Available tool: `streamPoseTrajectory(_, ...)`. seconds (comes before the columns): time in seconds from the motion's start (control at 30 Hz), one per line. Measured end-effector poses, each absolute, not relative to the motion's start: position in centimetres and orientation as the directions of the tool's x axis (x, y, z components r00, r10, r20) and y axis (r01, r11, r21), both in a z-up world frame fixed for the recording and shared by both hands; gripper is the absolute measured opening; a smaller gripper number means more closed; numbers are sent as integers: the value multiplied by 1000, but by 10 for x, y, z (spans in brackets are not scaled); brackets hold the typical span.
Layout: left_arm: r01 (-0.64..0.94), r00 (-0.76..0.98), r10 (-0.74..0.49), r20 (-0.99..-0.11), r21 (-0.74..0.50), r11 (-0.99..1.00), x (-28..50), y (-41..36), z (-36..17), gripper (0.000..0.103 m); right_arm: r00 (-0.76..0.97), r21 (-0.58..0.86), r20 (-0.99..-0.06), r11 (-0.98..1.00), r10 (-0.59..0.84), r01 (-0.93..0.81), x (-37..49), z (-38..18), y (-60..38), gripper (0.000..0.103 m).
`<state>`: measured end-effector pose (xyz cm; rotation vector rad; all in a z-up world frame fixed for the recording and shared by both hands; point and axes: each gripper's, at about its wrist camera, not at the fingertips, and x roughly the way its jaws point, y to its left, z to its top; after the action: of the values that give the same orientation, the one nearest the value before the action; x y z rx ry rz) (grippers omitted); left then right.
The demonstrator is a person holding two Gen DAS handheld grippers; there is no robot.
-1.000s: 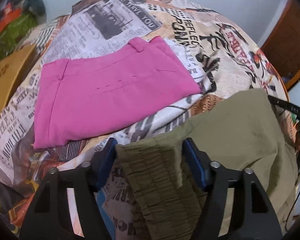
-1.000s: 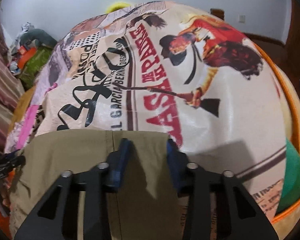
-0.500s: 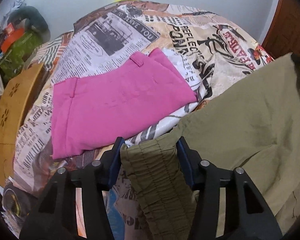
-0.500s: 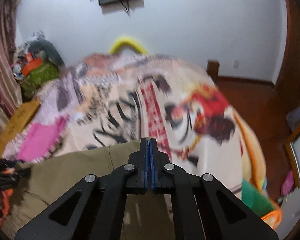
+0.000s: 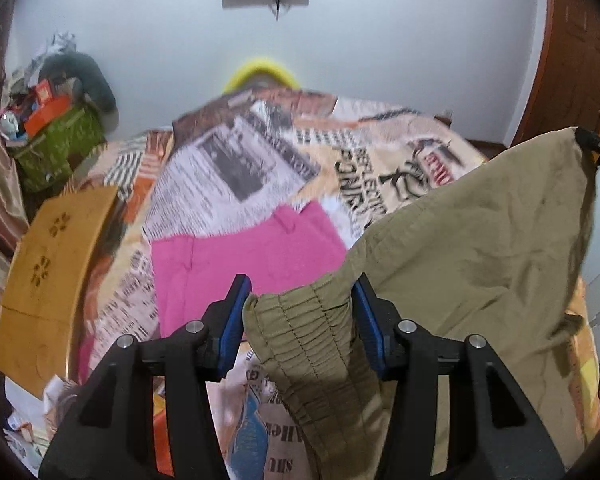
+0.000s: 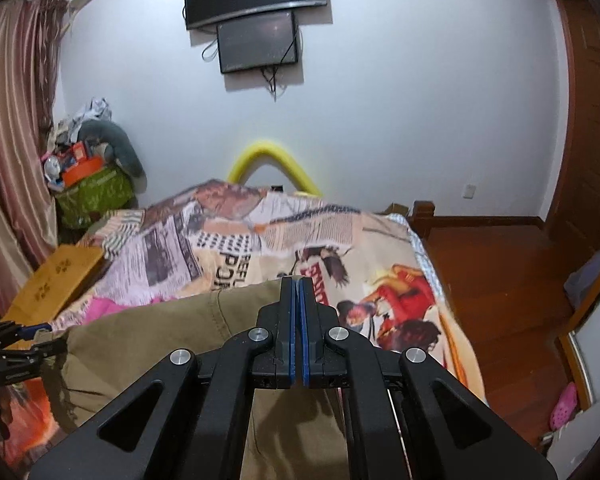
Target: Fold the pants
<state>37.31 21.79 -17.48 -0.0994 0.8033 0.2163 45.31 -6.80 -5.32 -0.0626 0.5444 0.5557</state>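
A: Olive pants (image 5: 480,240) are up off the bed (image 5: 260,168), stretched between my two tools.

B: Left hand-held gripper (image 5: 300,312)?

A: Clamped on the gathered waistband, near centre. Right hand-held gripper (image 6: 299,332) pinches the fabric edge, blue pads pressed together.

B: Anything else?

A: Pink shorts (image 5: 236,264) lie flat on the bedspread, far left of the pants.

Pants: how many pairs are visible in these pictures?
2. The olive pants hang between the left gripper and right gripper; the pink pants lie folded on the bed. Others may be hidden.
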Motion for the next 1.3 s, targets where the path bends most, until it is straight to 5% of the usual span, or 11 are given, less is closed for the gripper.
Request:
streamPoseTrajectory(0.63, -154, 694, 129, -708, 29, 988, 286, 168, -146, 51, 676, 138, -521, 833, 521, -536, 352, -43, -127, 2)
streamPoseTrajectory(1.3, -112, 603, 64, -795, -5, 994, 193, 146, -191, 52, 552, 211, -673, 843, 493, -495, 260, -111, -175, 2)
